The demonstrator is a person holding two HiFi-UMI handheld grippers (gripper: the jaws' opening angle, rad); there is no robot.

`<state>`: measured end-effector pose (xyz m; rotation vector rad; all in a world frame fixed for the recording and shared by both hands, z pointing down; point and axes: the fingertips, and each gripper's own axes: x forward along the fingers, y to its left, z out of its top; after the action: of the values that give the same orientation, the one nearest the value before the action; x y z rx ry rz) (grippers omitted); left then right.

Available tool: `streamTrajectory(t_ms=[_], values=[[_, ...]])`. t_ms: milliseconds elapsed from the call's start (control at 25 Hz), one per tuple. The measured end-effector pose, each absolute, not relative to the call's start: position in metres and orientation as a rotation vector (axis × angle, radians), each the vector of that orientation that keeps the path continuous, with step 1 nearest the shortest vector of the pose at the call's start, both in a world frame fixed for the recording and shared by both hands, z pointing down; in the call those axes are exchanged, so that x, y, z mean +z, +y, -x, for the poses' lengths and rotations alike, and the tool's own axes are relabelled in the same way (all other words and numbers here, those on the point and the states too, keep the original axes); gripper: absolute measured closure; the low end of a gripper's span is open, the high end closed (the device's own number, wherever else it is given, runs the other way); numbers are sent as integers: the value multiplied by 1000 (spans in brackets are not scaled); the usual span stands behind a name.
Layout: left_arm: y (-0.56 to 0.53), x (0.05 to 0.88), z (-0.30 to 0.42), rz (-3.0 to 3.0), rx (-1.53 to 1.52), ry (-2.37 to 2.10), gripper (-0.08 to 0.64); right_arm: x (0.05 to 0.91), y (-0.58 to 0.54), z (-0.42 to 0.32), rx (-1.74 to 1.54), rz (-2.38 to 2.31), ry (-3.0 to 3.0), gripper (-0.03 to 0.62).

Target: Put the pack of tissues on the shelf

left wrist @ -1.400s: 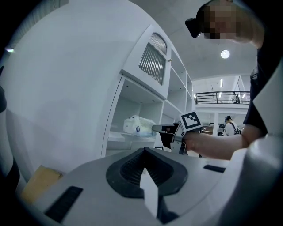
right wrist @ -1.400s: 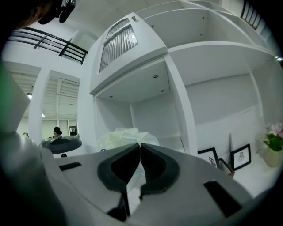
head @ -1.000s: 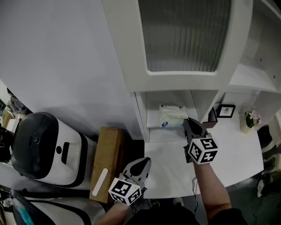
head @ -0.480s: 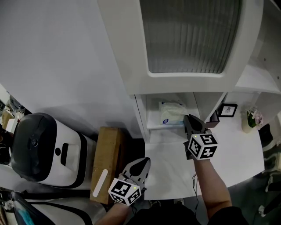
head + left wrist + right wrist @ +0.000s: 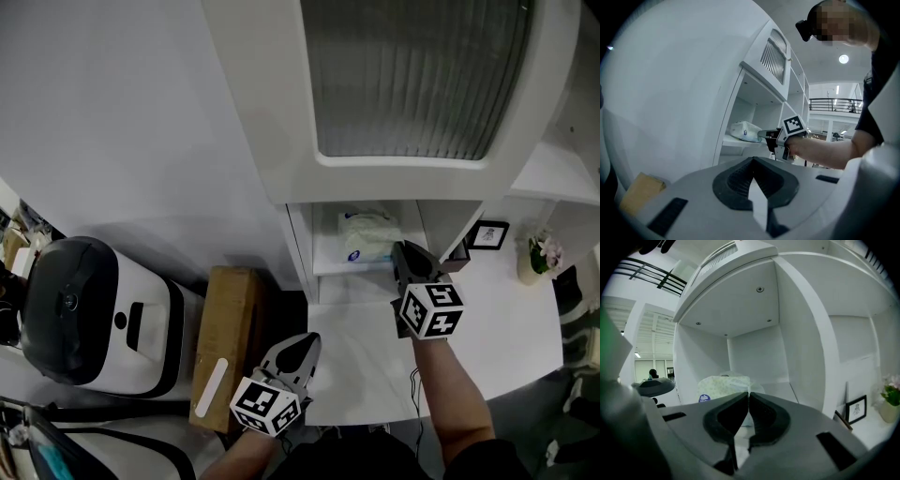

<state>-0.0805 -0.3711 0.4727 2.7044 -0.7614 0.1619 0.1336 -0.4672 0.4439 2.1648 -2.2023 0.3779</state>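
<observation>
The pack of tissues [image 5: 367, 234], white with a blue label, lies on the low shelf [image 5: 330, 268] inside the open white compartment. In the right gripper view the pack [image 5: 723, 383] sits just behind my jaw tips. My right gripper [image 5: 397, 250] reaches into the compartment, jaws closed together at the pack's near right end, seemingly pinching its wrapper. The left gripper view shows that right gripper [image 5: 762, 134] touching the pack [image 5: 745, 131]. My left gripper [image 5: 300, 348] hangs low in front of the desk, shut with nothing in it.
A ribbed-glass cabinet door [image 5: 403, 75] overhangs the compartment. The white desk [image 5: 497, 323] carries a small picture frame [image 5: 487, 234] and a flower pot [image 5: 537, 255] to the right. A cardboard box [image 5: 228, 328] and a white-and-black machine [image 5: 89, 319] stand on the floor at left.
The view has shifted slightly. My right gripper has stayed at the pack's near end in the compartment, and my left gripper has barely moved.
</observation>
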Motion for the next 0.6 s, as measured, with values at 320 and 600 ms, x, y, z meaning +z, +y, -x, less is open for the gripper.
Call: streamTrajectory(t_ms=[320, 600], values=[[-362, 475, 76, -2700, 170, -771, 555, 443, -465, -135, 386, -2168, -2229, 583], [-353, 471, 72, -2704, 171, -788, 555, 439, -459, -137, 381, -2161, -2255, 505]])
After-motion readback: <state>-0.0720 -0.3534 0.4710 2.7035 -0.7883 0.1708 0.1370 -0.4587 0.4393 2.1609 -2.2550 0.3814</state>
